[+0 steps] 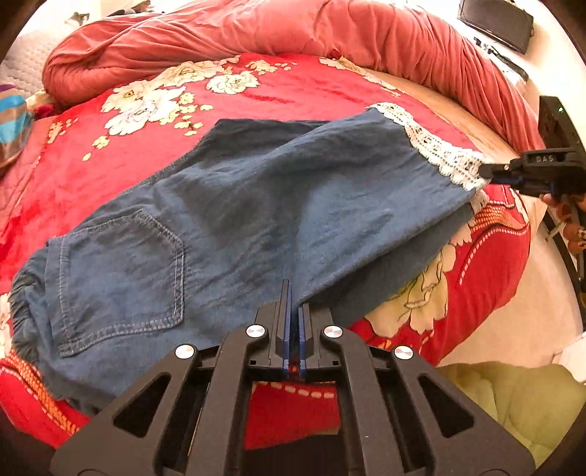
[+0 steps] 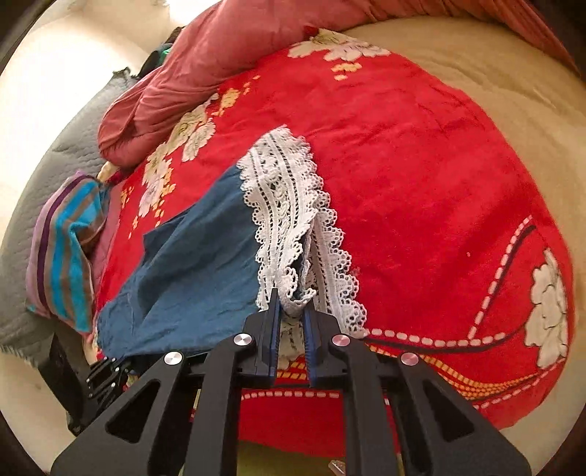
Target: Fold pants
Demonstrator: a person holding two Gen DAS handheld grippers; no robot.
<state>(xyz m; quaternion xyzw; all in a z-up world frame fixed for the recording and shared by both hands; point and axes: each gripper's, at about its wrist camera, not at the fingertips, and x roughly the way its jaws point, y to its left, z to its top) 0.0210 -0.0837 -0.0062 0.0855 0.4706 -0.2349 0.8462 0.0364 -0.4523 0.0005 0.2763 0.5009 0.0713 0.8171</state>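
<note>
The left claw point(image 1: 292, 293) has its two fingers pressed together, pinching the near edge of the blue denim pants with white lace cuffs point(image 1: 227, 219) about halfway along the legs. The right claw point(image 2: 292, 304) has its fingers a little apart, with a bunch of the white lace cuff point(image 2: 289, 219) squeezed between them, so it is holding the bottom end of the legs. Out past the left claw, the pants lie long and mostly flat, with the back pocket point(image 1: 121, 278) up and off to its left and the lace end off to its right. It looks like the two legs are already laid one on top of the other, so the first fold seems done. The fold across the middle, bringing the lace end over to the waist, is not done yet. Under everything lies the red blanket with white flowers point(image 1: 293, 84), and far beyond it sits a rolled-up pink quilt point(image 1: 256, 25).
</note>
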